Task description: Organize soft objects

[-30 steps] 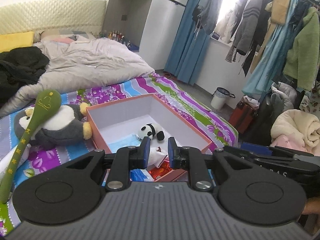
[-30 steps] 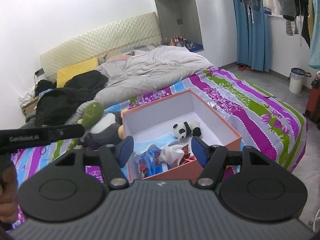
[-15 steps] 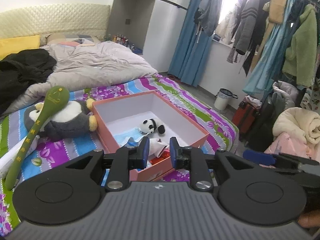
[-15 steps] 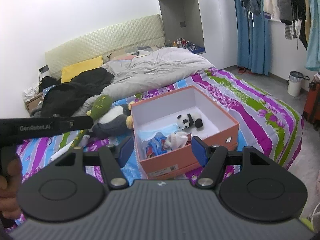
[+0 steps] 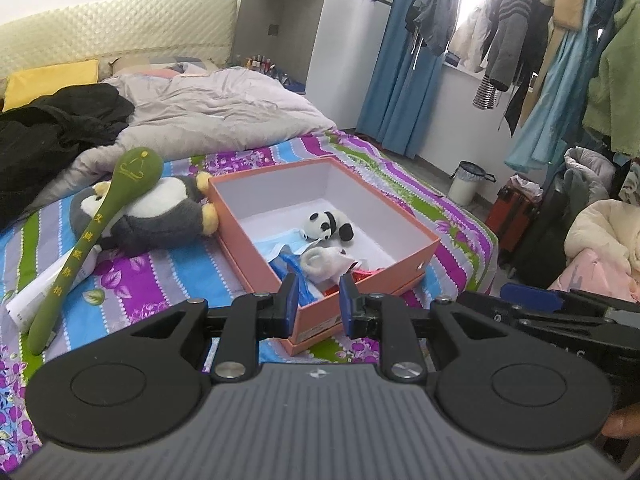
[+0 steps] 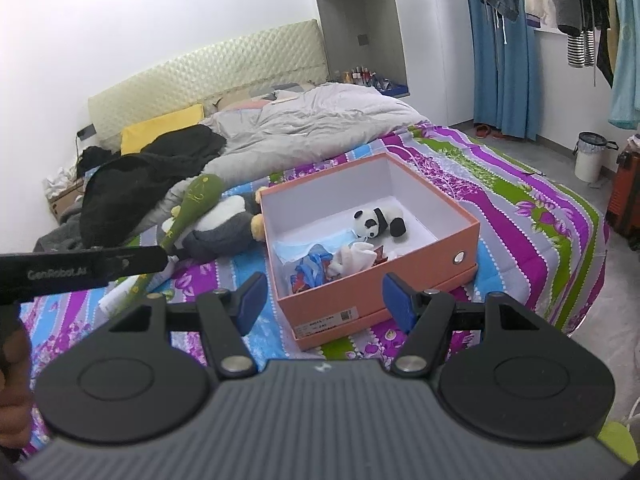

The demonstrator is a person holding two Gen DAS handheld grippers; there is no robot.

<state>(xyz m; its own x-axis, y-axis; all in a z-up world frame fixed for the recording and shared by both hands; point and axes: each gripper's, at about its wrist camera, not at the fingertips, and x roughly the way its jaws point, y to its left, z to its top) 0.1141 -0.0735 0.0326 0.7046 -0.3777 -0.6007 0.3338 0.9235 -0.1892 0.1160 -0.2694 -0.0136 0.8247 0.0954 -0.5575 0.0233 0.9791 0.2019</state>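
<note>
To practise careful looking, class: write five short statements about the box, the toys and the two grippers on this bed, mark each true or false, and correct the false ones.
1. The toy panda lies inside the orange box. True.
2. The toy penguin is in the box. False: it lies on the bedspread beside the box.
3. The green stick rests across the penguin. True.
4. The right gripper holds a sock. False: its jaws are open and empty.
5. The left gripper grips the panda. False: it holds nothing.
</note>
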